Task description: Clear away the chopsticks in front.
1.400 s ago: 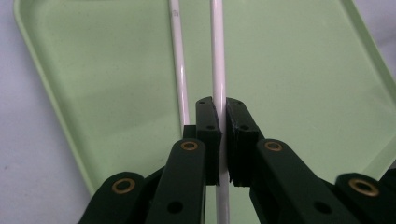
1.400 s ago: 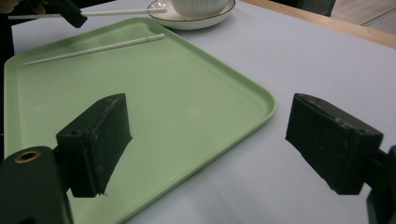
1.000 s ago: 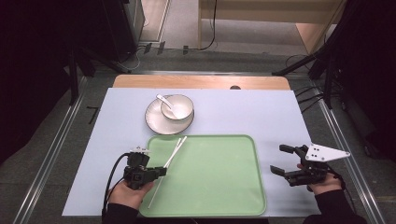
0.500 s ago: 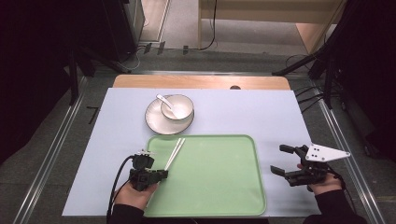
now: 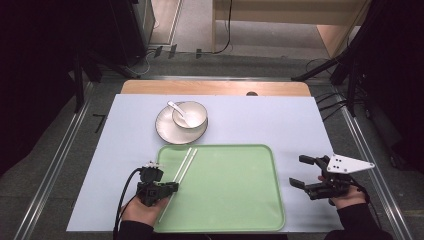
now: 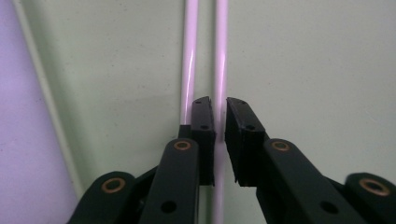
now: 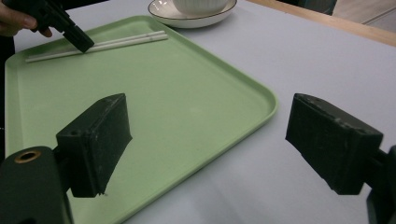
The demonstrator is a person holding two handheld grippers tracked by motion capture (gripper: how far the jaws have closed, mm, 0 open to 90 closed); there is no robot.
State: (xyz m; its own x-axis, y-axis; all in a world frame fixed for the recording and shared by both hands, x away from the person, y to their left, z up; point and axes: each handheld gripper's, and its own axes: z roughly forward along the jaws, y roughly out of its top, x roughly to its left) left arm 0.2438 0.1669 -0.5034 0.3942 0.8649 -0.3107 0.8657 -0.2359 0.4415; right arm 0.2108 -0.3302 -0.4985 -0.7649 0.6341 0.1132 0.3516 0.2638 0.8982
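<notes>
Two white chopsticks [image 5: 183, 165] lie side by side on the green tray [image 5: 240, 200], along its left part. My left gripper [image 5: 174, 187] points down at them near their lower half. Its jaws have just been opening and now stand a narrow gap apart [image 6: 218, 105]. One chopstick [image 6: 220, 56] runs under that gap without being pressed, and the other [image 6: 189, 56] passes beneath the left jaw. My right gripper [image 5: 297, 170] rests open on the table just right of the tray, its jaws [image 7: 205, 135] wide with nothing between them.
A white bowl [image 5: 192, 112] with a white spoon [image 5: 176, 106] in it stands on a plate [image 5: 170, 134] just beyond the tray's far left corner. A pale blue mat [image 5: 280, 120] covers the table. The tray's far rim [image 7: 261, 93] lies in front of the right gripper.
My left gripper has drawn back a little toward the near edge, and its jaws have parted slightly. The chopsticks now rest flat on the tray. The right gripper has not moved.
</notes>
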